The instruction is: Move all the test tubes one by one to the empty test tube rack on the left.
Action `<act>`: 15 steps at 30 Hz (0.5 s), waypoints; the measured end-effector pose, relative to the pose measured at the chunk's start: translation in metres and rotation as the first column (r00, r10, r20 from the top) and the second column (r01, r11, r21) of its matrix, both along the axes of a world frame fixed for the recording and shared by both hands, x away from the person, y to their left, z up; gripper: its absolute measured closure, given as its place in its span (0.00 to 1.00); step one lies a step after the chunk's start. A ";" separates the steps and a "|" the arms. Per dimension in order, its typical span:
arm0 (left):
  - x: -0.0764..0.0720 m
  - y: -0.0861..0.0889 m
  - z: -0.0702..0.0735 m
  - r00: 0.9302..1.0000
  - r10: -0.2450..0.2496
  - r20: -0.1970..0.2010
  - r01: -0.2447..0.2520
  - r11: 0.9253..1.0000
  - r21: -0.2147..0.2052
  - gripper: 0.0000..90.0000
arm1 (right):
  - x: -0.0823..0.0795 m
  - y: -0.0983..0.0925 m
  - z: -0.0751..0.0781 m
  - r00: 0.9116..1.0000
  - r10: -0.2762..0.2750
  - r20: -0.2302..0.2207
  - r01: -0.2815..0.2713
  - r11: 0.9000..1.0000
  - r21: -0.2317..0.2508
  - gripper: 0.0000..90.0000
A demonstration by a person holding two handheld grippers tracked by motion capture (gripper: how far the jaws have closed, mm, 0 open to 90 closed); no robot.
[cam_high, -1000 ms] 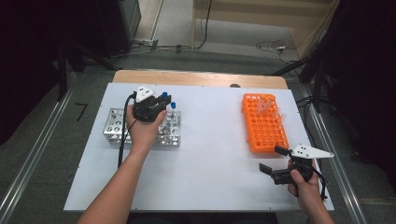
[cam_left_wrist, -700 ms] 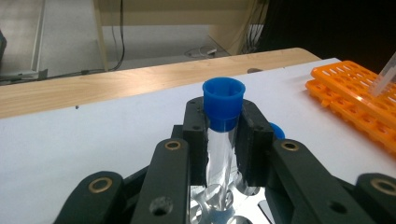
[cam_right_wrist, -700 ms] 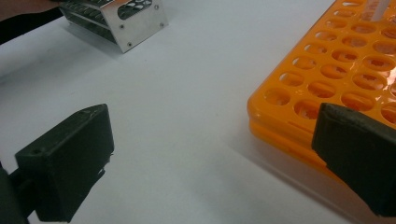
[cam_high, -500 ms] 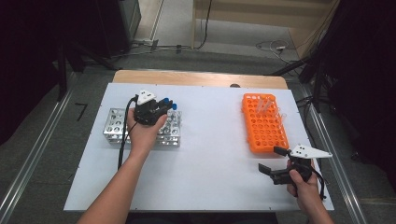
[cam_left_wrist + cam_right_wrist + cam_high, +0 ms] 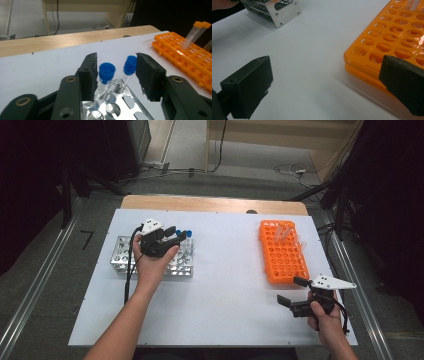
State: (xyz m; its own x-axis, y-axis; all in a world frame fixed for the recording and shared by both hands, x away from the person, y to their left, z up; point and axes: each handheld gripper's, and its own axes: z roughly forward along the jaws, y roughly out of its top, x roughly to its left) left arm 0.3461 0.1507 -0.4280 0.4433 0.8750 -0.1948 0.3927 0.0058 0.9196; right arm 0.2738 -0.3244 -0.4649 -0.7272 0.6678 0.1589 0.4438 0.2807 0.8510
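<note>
Two clear plastic tubes with blue screw caps (image 5: 107,71) (image 5: 130,65) are counted in one perforated metal rack (image 5: 121,258). One orange plastic grid rack (image 5: 281,257) is seen, with two clear orange-capped tubes (image 5: 197,24) (image 5: 206,24) leaning in it. Two black hand-held grippers (image 5: 172,238) (image 5: 292,290) are counted on one white tabletop (image 5: 225,285).

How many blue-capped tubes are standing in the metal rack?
2: both stand side by side in the metal rack, left blue-capped tube and right one, between the left gripper's parted fingers.

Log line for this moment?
left gripper: jaws just opening around two blue-capped tubes in metal rack | right gripper: open, beside orange rack
</note>
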 end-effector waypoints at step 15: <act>-0.042 -0.006 0.012 0.993 -0.107 0.038 0.107 0.994 0.003 0.07 | 0.000 0.001 0.000 1.000 -0.004 0.000 0.004 1.000 -0.002 0.00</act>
State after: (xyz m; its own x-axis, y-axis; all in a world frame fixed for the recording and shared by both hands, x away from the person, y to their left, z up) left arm 0.3041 0.1448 -0.4162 0.5417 0.8222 -0.1749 0.3557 -0.0357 0.9339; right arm 0.2741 -0.3232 -0.4648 -0.7249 0.6707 0.1573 0.4444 0.2808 0.8507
